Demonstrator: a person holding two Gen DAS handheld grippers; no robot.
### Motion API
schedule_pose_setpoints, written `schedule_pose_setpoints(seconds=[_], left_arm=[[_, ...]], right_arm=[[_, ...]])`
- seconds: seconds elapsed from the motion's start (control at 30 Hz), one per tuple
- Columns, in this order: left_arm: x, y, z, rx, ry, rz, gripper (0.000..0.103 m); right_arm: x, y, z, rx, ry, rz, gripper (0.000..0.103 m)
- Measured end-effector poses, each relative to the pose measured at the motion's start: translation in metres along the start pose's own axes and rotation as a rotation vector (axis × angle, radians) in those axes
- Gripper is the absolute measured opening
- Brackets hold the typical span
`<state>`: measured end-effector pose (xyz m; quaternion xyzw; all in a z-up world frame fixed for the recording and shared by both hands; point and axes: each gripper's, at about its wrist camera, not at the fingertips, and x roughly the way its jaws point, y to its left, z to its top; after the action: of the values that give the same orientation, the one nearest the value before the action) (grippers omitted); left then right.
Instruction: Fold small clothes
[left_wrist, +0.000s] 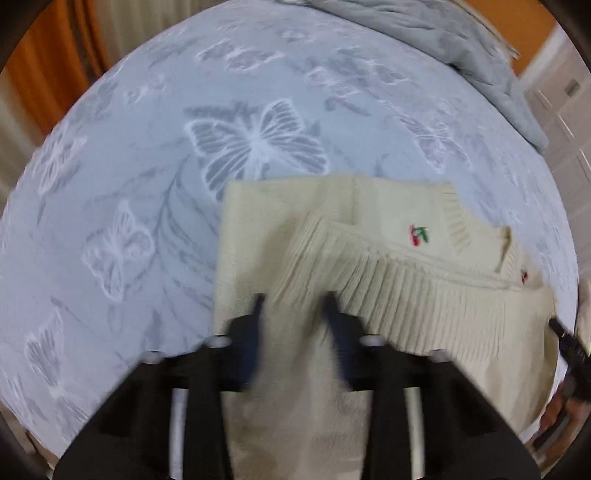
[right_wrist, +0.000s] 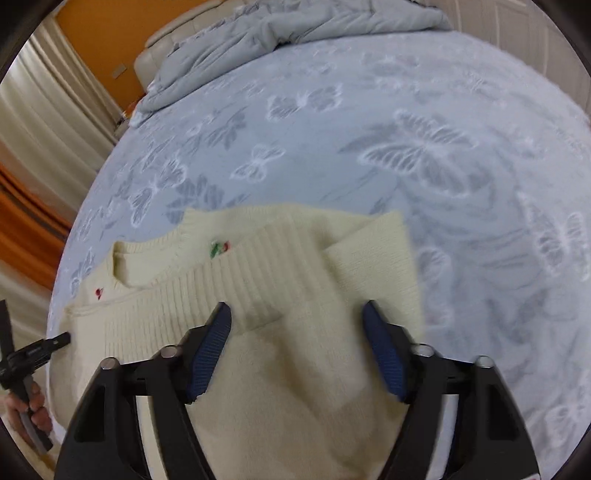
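A cream knitted sweater (left_wrist: 373, 258) lies partly folded on a pale blue bedspread (left_wrist: 147, 184) with white butterflies woven into it.

In the left wrist view, the left tongs (left_wrist: 293, 306) hang over the near part of the sweater. Their two dark fingers stand apart with soft cloth between them, but the picture is blurred there, so I cannot tell if they pinch the cloth or only hover. At the right edge of this view, only the black tip of the right tongs (left_wrist: 565, 338) shows; the rest is cut off.

The right wrist view shows, at its far left edge, the black tip of the left tongs (right_wrist: 55, 341) and part of the person's hand (right_wrist: 31, 408) on the handle. This hand is not seen clearly in the other view. In the middle, the right tongs (right_wrist: 295, 314) are spread wide above the sweater, with blue ribbed pads (right_wrist: 212, 350), and they grasp nothing.

The sweater has a thick ribbed band (right_wrist: 207, 295) folded across its body, a ribbed round collar (left_wrist: 456, 218) and small red and green embroidery (right_wrist: 219, 248). A rumpled grey quilt (right_wrist: 280, 33) lies at the far end of the bed. An orange wall (right_wrist: 110, 33) is behind it.
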<state>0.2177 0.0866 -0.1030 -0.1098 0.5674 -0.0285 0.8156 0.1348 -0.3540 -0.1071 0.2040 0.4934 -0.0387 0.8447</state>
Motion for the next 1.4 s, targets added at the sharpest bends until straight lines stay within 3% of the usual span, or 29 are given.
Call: schedule_pose_setpoints(seconds=[0.07, 0.17, 0.3, 0.37, 0.53, 0.6, 0.7, 0.77, 0.8, 0.87, 1.0, 1.1, 1.13, 1.17, 1.23, 1.3, 1.37, 1.4], left_arm=[[-0.015, -0.004, 0.001, -0.007, -0.041, -0.012, 0.01], [-0.055, -0.011, 0.008, 0.003, -0.139, -0.069, 0.01], [-0.073, -0.018, 0.037, -0.018, -0.198, -0.076, 0.01], [-0.058, -0.02, 0.05, -0.034, -0.188, -0.052, 0.01], [0.029, -0.015, 0.056, -0.078, -0.046, 0.058, 0.012], [0.037, -0.018, 0.047, -0.045, -0.089, 0.076, 0.015], [0.016, -0.021, 0.039, 0.009, -0.128, 0.102, 0.024], [-0.007, -0.022, 0.03, 0.032, -0.16, 0.147, 0.034], [-0.021, -0.022, 0.023, 0.04, -0.182, 0.152, 0.042], [-0.047, -0.025, 0.004, 0.051, -0.216, 0.087, 0.047], [-0.054, -0.044, -0.036, 0.114, -0.163, -0.031, 0.051], [-0.024, -0.047, -0.05, 0.157, -0.091, 0.033, 0.05], [-0.012, -0.042, -0.053, 0.166, -0.073, 0.059, 0.051], [-0.008, -0.035, -0.055, 0.163, -0.071, 0.059, 0.051], [-0.009, -0.022, -0.058, 0.165, -0.093, 0.011, 0.05], [-0.011, -0.017, -0.062, 0.193, -0.106, -0.005, 0.05], [-0.01, -0.016, -0.067, 0.207, -0.126, -0.016, 0.05], [-0.009, -0.015, -0.069, 0.212, -0.142, -0.019, 0.05]], right_arm=[[-0.006, 0.008, -0.004, -0.016, 0.006, 0.012, 0.01], [-0.06, 0.02, 0.0, -0.036, -0.142, 0.113, 0.009], [-0.091, 0.017, 0.028, -0.016, -0.237, 0.132, 0.009], [-0.075, 0.007, 0.039, 0.017, -0.22, 0.102, 0.009], [0.027, -0.022, 0.037, 0.084, -0.008, -0.016, 0.01], [0.03, -0.025, 0.034, 0.091, -0.024, -0.016, 0.011], [0.0, -0.021, 0.035, 0.1, -0.071, -0.051, 0.023], [-0.032, -0.004, 0.029, 0.037, -0.163, -0.105, 0.024], [-0.046, 0.013, 0.023, -0.011, -0.187, -0.091, 0.024], [-0.056, 0.043, 0.008, -0.07, -0.178, -0.023, 0.024], [-0.023, 0.133, -0.041, -0.179, -0.028, 0.212, 0.023], [0.008, 0.175, -0.065, -0.269, 0.046, 0.248, 0.013], [0.016, 0.173, -0.066, -0.268, 0.068, 0.228, 0.01], [0.018, 0.166, -0.064, -0.256, 0.072, 0.216, 0.0], [0.011, 0.124, -0.055, -0.185, 0.045, 0.17, 0.0], [-0.004, 0.065, -0.05, -0.102, -0.008, -0.02, 0.0], [-0.025, -0.016, -0.052, 0.042, -0.027, -0.054, 0.0], [-0.032, -0.036, -0.055, 0.08, -0.031, -0.081, 0.0]])
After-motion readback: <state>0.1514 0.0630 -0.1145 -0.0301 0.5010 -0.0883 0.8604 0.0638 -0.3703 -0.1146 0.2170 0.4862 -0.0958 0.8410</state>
